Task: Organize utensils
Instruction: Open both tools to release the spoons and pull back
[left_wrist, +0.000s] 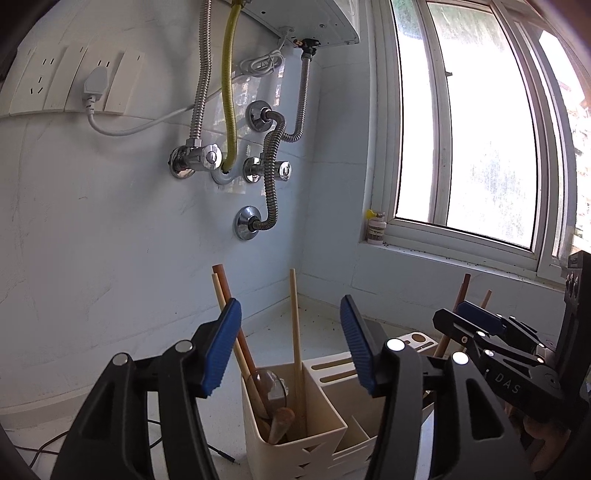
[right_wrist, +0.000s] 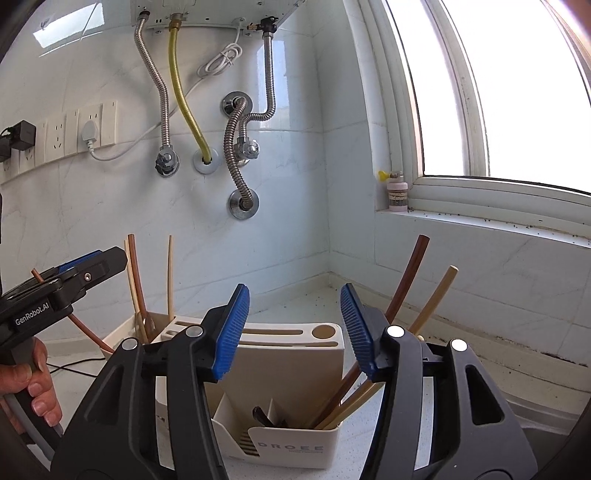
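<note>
While both sets of tongs hang wide open with nothing in them, each camera catches different stuff. Left tongs (left_wrist: 291, 347) look down into one end bin of the cream utensil holder (left_wrist: 295, 439), where chopsticks (left_wrist: 294, 317) and a spoon (left_wrist: 267, 387) stand. Right tongs (right_wrist: 293, 332) face the other end, where a brown chopstick (right_wrist: 406, 280) and a pale one (right_wrist: 436, 299) lean out toward the window; the knife-slot block (right_wrist: 295, 332) shows fully only here. Holder sits on the white counter (right_wrist: 369, 443) in the corner. Only the right view shows the person's hand (right_wrist: 35, 387) and a black charger (right_wrist: 22, 136).
</note>
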